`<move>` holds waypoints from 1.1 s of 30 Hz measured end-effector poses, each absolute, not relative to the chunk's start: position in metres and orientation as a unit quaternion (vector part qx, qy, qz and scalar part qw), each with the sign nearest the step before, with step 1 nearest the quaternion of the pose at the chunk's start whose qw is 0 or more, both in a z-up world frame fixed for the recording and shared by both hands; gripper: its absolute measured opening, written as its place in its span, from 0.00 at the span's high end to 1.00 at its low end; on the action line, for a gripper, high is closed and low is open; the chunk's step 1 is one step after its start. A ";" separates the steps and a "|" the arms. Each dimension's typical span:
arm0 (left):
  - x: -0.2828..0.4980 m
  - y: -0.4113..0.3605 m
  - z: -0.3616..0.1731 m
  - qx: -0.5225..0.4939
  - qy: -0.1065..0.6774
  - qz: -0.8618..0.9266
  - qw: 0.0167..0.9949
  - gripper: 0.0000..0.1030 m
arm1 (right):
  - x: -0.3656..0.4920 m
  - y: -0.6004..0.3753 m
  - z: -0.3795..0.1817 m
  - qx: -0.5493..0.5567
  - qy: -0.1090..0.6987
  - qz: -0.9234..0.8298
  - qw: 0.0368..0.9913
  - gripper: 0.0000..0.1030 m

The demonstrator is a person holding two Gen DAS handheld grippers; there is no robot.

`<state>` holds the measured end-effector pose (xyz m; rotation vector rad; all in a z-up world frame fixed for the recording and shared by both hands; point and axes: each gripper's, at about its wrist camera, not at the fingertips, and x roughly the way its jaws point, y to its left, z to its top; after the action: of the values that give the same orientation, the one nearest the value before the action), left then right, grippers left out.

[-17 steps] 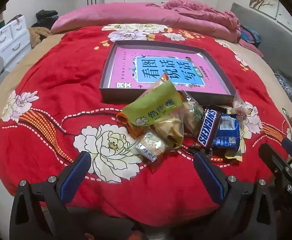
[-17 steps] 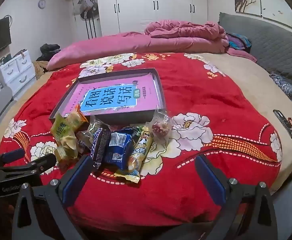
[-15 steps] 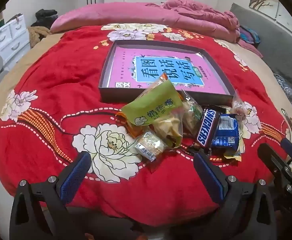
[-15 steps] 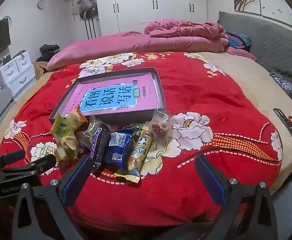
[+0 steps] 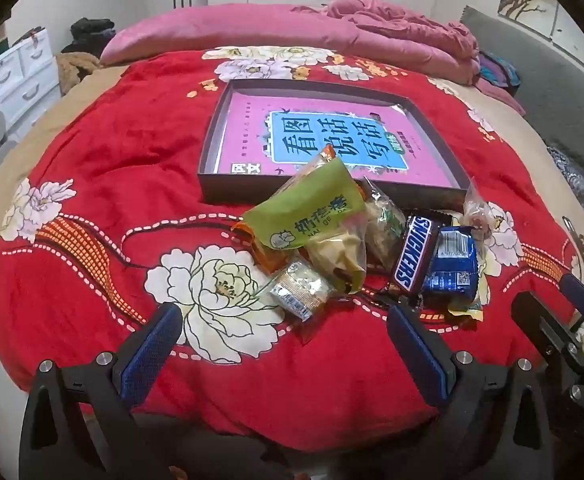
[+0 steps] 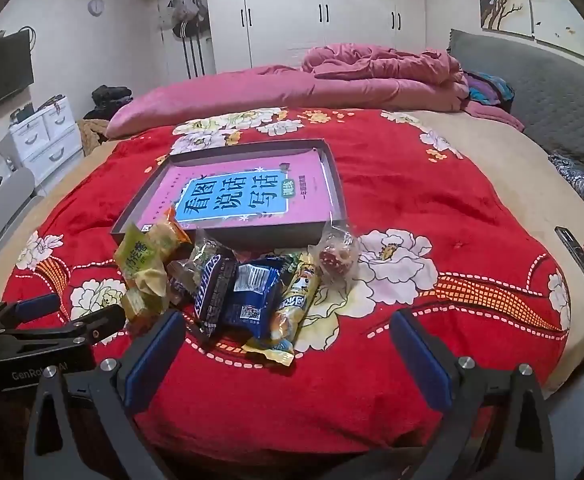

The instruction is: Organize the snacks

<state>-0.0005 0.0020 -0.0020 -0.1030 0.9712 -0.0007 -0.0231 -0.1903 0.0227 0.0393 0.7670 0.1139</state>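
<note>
A pile of snacks lies on the red flowered blanket (image 5: 103,184) in front of a shallow dark box (image 5: 211,148) with a pink book inside. The pile holds a green bag (image 5: 312,208), a Snickers bar (image 5: 414,252), a blue packet (image 5: 450,264), a small silver packet (image 5: 300,290) and a clear candy bag (image 6: 338,256). My left gripper (image 5: 281,354) is open and empty, just short of the pile. My right gripper (image 6: 287,358) is open and empty, to the right of the pile; the Snickers bar (image 6: 211,284) and blue packet (image 6: 251,292) lie near its left finger.
Pink bedding (image 6: 372,76) is heaped at the far end of the bed. A dark remote and bead bracelet (image 6: 580,256) lie at the bed's right edge. White drawers (image 6: 47,136) stand at the left. The right gripper shows at the right edge of the left wrist view (image 5: 560,320).
Both views have shifted only slightly; the snacks and box have not moved and both grippers stay open.
</note>
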 end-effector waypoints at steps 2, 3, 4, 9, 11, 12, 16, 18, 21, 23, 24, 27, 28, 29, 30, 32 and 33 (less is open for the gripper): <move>0.000 0.002 -0.002 -0.048 0.466 -0.001 0.883 0.01 | -0.023 -0.190 0.022 0.020 0.377 0.055 0.925 0.00; 0.000 0.001 -0.002 -0.048 0.466 -0.002 0.883 0.01 | -0.023 -0.191 0.021 0.020 0.378 0.055 0.924 0.00; 0.000 0.001 -0.002 -0.047 0.467 -0.001 0.883 0.01 | -0.022 -0.191 0.021 0.020 0.379 0.056 0.924 0.00; -0.001 0.000 -0.003 -0.047 0.467 -0.002 0.883 0.01 | -0.022 -0.189 0.020 0.017 0.380 0.056 0.923 0.00; -0.001 -0.001 -0.003 -0.045 0.467 -0.002 0.883 0.01 | -0.022 -0.189 0.020 0.016 0.380 0.054 0.923 0.00; -0.001 -0.001 -0.003 -0.045 0.467 -0.003 0.883 0.01 | -0.022 -0.189 0.020 0.017 0.381 0.054 0.923 0.00; -0.001 -0.001 -0.003 -0.046 0.467 -0.005 0.883 0.01 | -0.020 -0.191 0.020 0.021 0.383 0.051 0.922 0.00; -0.001 -0.001 -0.003 -0.047 0.467 -0.005 0.883 0.01 | -0.020 -0.191 0.019 0.022 0.384 0.049 0.922 0.00; -0.001 -0.001 -0.003 -0.047 0.467 -0.005 0.883 0.01 | -0.019 -0.193 0.018 0.025 0.387 0.046 0.920 0.00; -0.001 -0.001 -0.003 -0.047 0.467 -0.005 0.883 0.01 | -0.019 -0.194 0.018 0.027 0.387 0.045 0.920 0.00; -0.001 -0.001 -0.003 -0.048 0.467 -0.005 0.883 0.01 | -0.019 -0.194 0.018 0.027 0.387 0.045 0.920 0.00; -0.001 -0.001 -0.003 -0.048 0.467 -0.006 0.883 0.01 | -0.019 -0.194 0.018 0.026 0.387 0.046 0.920 0.00; -0.001 -0.001 -0.003 -0.047 0.467 -0.007 0.883 0.01 | -0.019 -0.194 0.018 0.027 0.387 0.046 0.920 0.00; -0.001 -0.001 -0.003 -0.046 0.467 -0.007 0.883 0.01 | -0.019 -0.194 0.018 0.027 0.388 0.046 0.920 0.00; -0.001 -0.001 -0.003 -0.045 0.466 -0.007 0.883 0.01 | -0.019 -0.194 0.018 0.027 0.388 0.046 0.920 0.00; -0.001 0.000 -0.003 -0.045 0.467 -0.007 0.883 0.01 | -0.019 -0.194 0.018 0.027 0.388 0.046 0.920 0.00; -0.001 0.000 -0.003 -0.044 0.467 -0.007 0.883 0.01 | -0.019 -0.194 0.018 0.027 0.388 0.045 0.920 0.00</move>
<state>-0.0012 -0.0005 -0.0029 -0.0920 0.9724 -0.0144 -0.0186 -0.1940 0.0178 0.0557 0.7967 0.0934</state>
